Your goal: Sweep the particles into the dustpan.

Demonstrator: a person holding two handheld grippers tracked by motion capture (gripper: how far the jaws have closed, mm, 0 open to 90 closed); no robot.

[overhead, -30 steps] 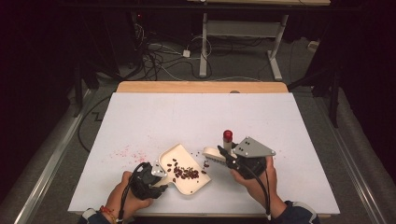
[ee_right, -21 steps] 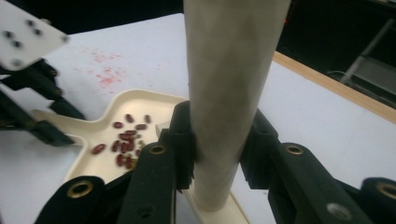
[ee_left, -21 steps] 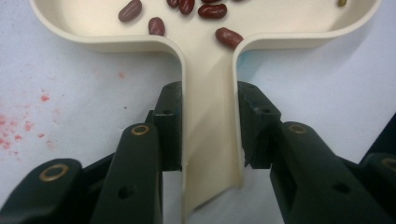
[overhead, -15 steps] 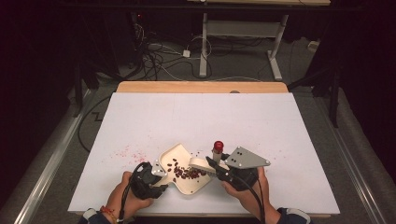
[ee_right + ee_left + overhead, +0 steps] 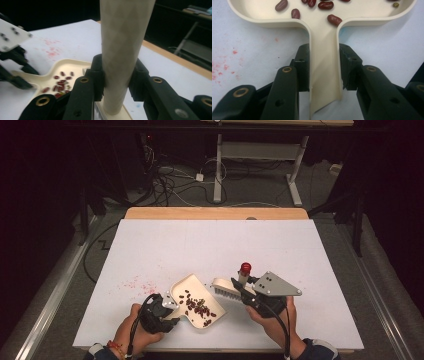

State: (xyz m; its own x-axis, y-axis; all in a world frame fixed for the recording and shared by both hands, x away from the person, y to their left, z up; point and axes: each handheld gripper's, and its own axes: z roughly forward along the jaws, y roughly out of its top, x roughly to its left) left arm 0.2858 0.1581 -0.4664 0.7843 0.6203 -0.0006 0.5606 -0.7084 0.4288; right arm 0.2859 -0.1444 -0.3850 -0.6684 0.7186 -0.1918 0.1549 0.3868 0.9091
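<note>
dustpan (image 5: 197,304) and brush (image 5: 227,288) crowd the near edge, far half of white table (image 5: 215,245) open

We saw the table (image 5: 210,245) lit evenly from above and bright against a nearly black room, with only short, soft shadows under the hands. In the left gripper view the dustpan (image 5: 324,50) and beans (image 5: 325,5) were sharp, while the jaws at the bottom went slightly soft. In the right gripper view the handle (image 5: 123,37) was crisp and the far background dim and blurred.
</note>
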